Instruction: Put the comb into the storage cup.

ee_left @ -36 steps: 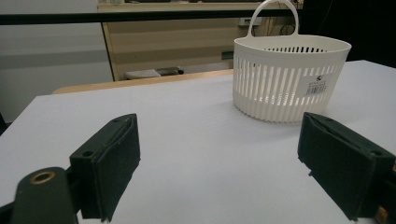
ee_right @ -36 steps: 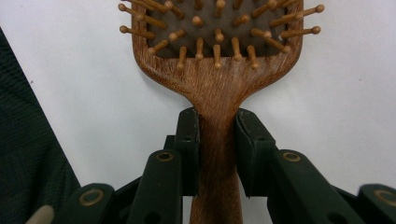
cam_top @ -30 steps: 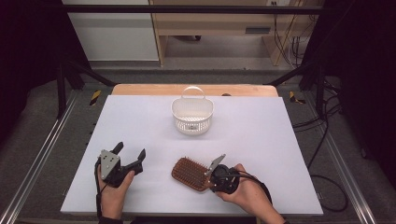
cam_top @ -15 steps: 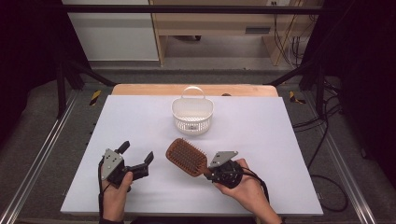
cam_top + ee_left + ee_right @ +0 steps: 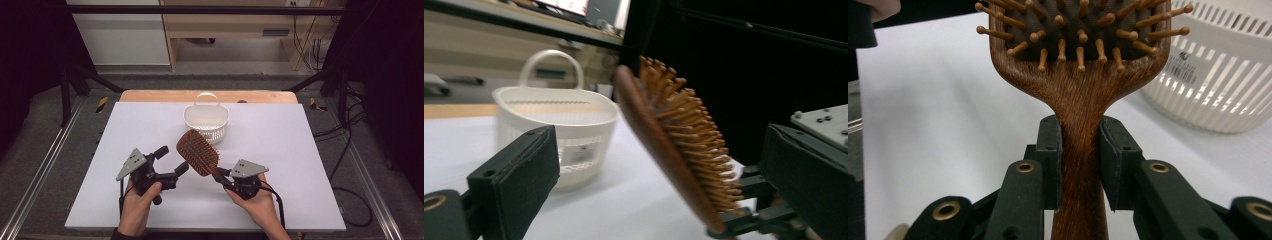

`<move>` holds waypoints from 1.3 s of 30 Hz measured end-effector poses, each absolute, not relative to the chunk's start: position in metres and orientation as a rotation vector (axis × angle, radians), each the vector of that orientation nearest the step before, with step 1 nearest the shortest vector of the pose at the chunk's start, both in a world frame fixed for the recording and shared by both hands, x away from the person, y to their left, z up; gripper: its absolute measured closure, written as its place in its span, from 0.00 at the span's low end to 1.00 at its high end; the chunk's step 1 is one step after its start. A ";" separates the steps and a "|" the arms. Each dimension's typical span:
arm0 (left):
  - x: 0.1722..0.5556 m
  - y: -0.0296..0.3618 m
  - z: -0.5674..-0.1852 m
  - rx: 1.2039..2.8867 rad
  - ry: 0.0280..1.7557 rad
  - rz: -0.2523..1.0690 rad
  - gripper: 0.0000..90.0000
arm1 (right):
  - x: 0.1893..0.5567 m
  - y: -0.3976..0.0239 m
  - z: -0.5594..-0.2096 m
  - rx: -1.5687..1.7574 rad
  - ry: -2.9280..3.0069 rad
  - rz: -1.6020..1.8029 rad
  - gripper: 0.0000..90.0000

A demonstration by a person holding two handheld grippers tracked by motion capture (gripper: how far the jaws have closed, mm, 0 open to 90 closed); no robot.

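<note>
A brown wooden hairbrush (image 5: 198, 152) with peg bristles is held off the white table, head tilted up toward the basket. My right gripper (image 5: 221, 176) is shut on its handle (image 5: 1080, 150), one pad on each side. My left gripper (image 5: 171, 159) is open just left of the brush head, and its jaws have just been opening wider. Its pads (image 5: 519, 180) touch nothing. In the left gripper view the brush (image 5: 664, 145) stands edge-on ahead of the jaws, bristles facing right. A white slatted basket (image 5: 206, 120) with a handle stands behind it.
The white table top (image 5: 300, 140) ends in a wooden strip at the far edge (image 5: 150, 96). Metal rails (image 5: 45, 165) run along both sides. The basket (image 5: 1218, 85) is close behind the brush head.
The brush head has lifted off the table and swung up toward the basket. My left gripper has risen and moved right, toward the brush, with its jaws wider.
</note>
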State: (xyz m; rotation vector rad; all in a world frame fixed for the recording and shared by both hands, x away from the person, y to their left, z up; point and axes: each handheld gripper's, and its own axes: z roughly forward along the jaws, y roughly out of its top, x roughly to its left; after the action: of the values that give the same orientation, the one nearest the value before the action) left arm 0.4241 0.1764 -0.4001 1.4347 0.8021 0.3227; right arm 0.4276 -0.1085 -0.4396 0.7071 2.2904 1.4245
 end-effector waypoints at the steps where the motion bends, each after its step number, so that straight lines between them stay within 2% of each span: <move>1: 0.427 0.172 -0.398 1.435 0.809 0.295 0.03 | 0.427 -0.108 -0.440 0.702 2.277 1.425 0.81; 9: 0.438 0.144 -0.388 1.434 0.876 0.262 0.08 | 0.420 -0.107 -0.444 0.670 2.232 1.452 0.81; 15: 0.444 0.140 -0.389 1.368 0.933 0.213 0.27 | 0.417 -0.107 -0.443 0.657 2.221 1.448 0.81; 16: 0.444 0.141 -0.389 1.367 0.940 0.215 0.27 | 0.417 -0.107 -0.443 0.657 2.221 1.448 0.81; 17: 0.444 0.141 -0.389 1.362 0.945 0.217 0.37 | 0.418 -0.107 -0.443 0.661 2.214 1.448 0.81; 18: 0.445 0.143 -0.390 1.352 0.950 0.199 0.41 | 0.418 -0.107 -0.443 0.666 2.212 1.454 0.81; 24: 0.449 0.144 -0.390 1.318 0.988 0.133 0.53 | 0.418 -0.106 -0.446 0.690 2.207 1.446 0.81; 33: 0.446 0.139 -0.380 1.332 0.957 0.141 0.56 | 0.419 -0.104 -0.446 0.710 2.188 1.466 0.80; 36: 0.445 0.138 -0.376 1.338 0.944 0.142 0.57 | 0.418 -0.105 -0.445 0.711 2.177 1.473 0.75; 38: 0.445 0.140 -0.372 1.328 0.943 0.155 0.57 | 0.419 -0.106 -0.445 0.738 2.173 1.473 0.57; 39: 0.445 0.142 -0.370 1.321 0.945 0.163 0.57 | 0.419 -0.107 -0.445 0.743 2.173 1.471 0.51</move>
State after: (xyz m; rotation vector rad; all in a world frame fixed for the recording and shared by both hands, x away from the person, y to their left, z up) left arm 0.4455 0.1417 -0.3702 1.3214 0.9450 0.1631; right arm 0.4193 -0.1067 -0.4453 0.7431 2.1727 1.4709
